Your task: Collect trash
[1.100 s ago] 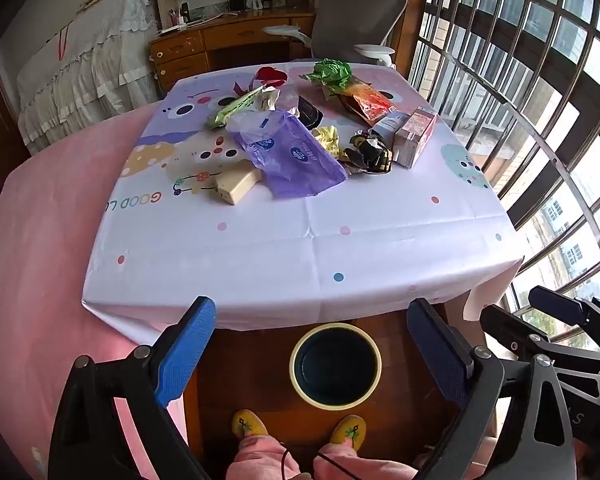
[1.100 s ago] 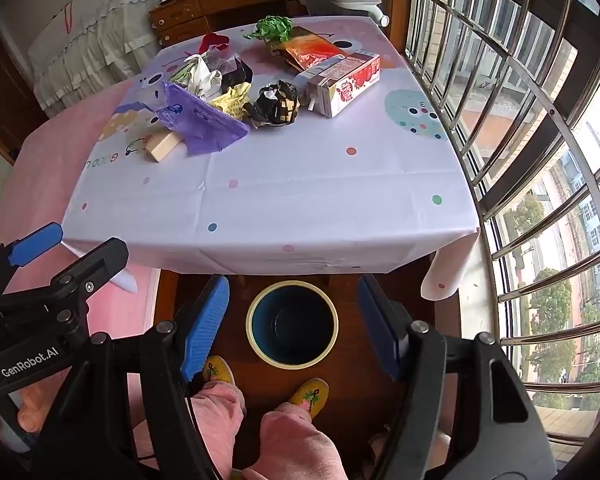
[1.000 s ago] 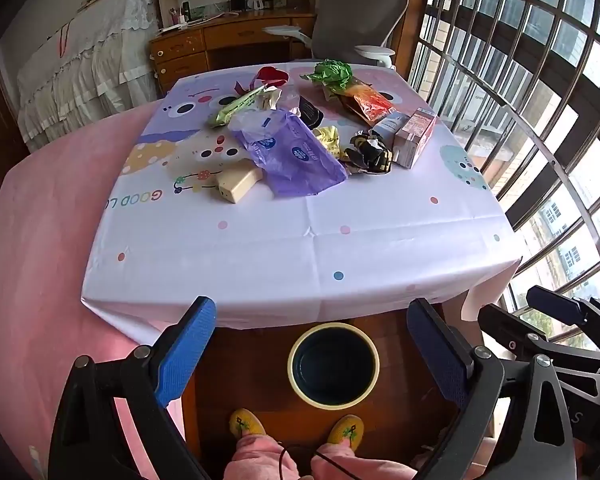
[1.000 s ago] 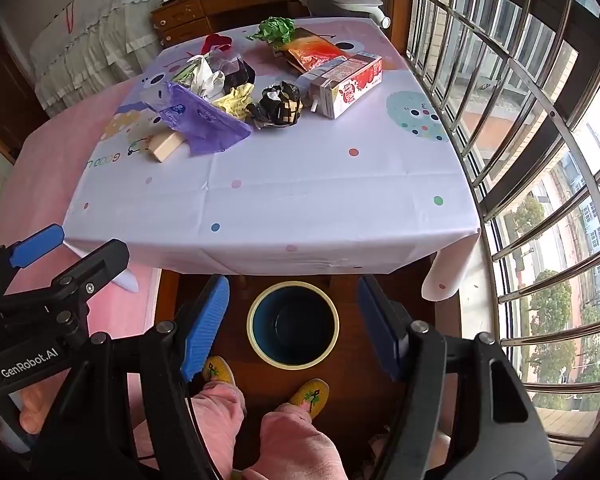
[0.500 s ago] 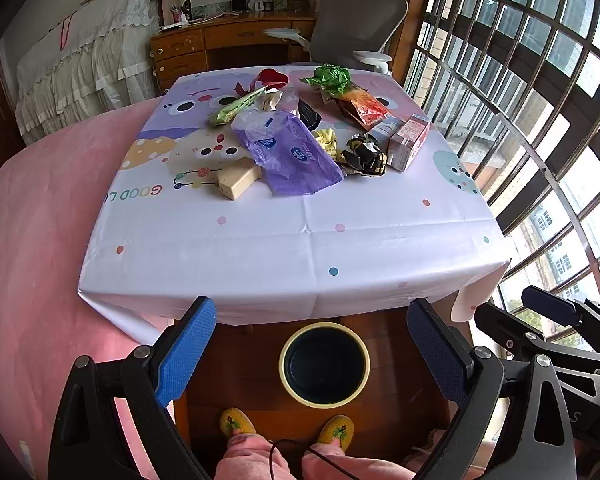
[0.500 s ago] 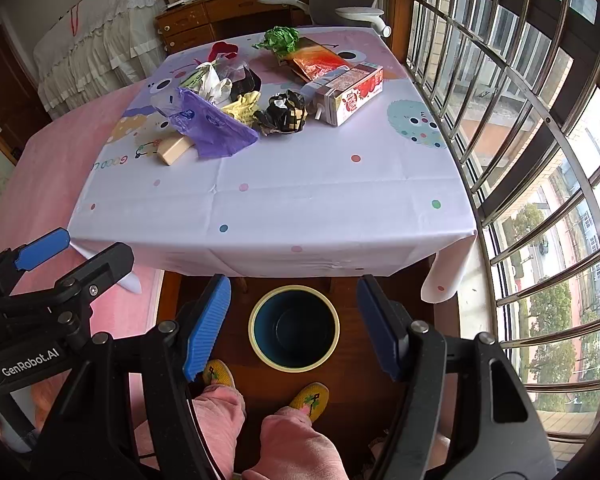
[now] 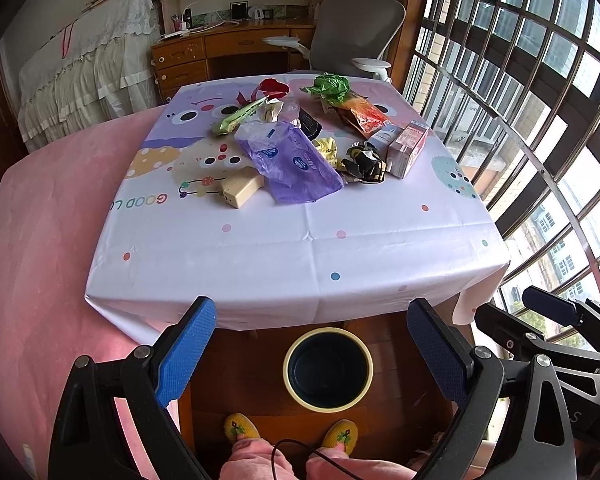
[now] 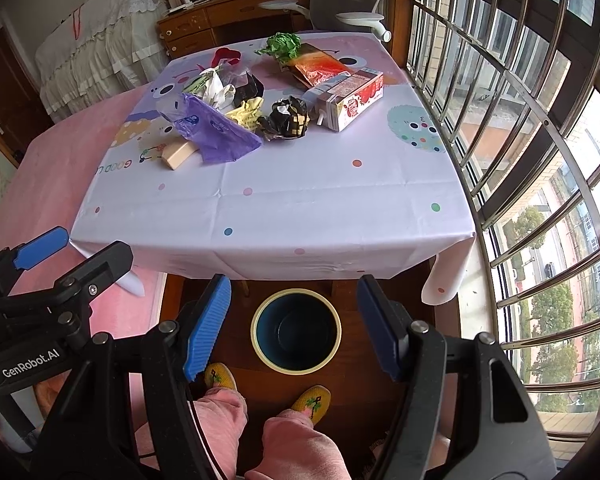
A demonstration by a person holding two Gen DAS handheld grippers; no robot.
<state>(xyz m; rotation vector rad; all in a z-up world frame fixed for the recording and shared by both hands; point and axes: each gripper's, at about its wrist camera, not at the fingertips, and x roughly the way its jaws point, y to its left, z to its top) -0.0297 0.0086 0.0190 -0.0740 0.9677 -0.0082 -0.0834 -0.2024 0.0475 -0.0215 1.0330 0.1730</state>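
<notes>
Trash lies in a heap on the far half of the table [image 7: 292, 256] [image 8: 292, 216]: a purple plastic bag [image 7: 296, 164] [image 8: 216, 132], a beige block [image 7: 240, 192] [image 8: 178, 154], a black and gold wrapper [image 7: 364, 164] [image 8: 286, 118], a pink carton [image 7: 408, 148] [image 8: 352, 100], an orange packet [image 7: 364, 116] [image 8: 320, 70] and green crumpled paper [image 7: 332, 86] [image 8: 284, 46]. A dark bin with a yellow rim [image 7: 328, 368] [image 8: 296, 330] stands on the floor below the table's near edge. My left gripper [image 7: 312, 346] and right gripper [image 8: 294, 322] both hang open and empty above the bin.
A barred window [image 7: 540, 120] runs along the right. A pink bed [image 7: 40, 240] lies to the left, a grey office chair [image 7: 356, 32] and wooden desk [image 7: 228, 52] behind the table. The person's yellow slippers [image 8: 312, 400] stand by the bin.
Both grippers have tilted up slightly, so the table and bin sit a little lower in view. Nothing on the table has moved and both grippers remain open.
</notes>
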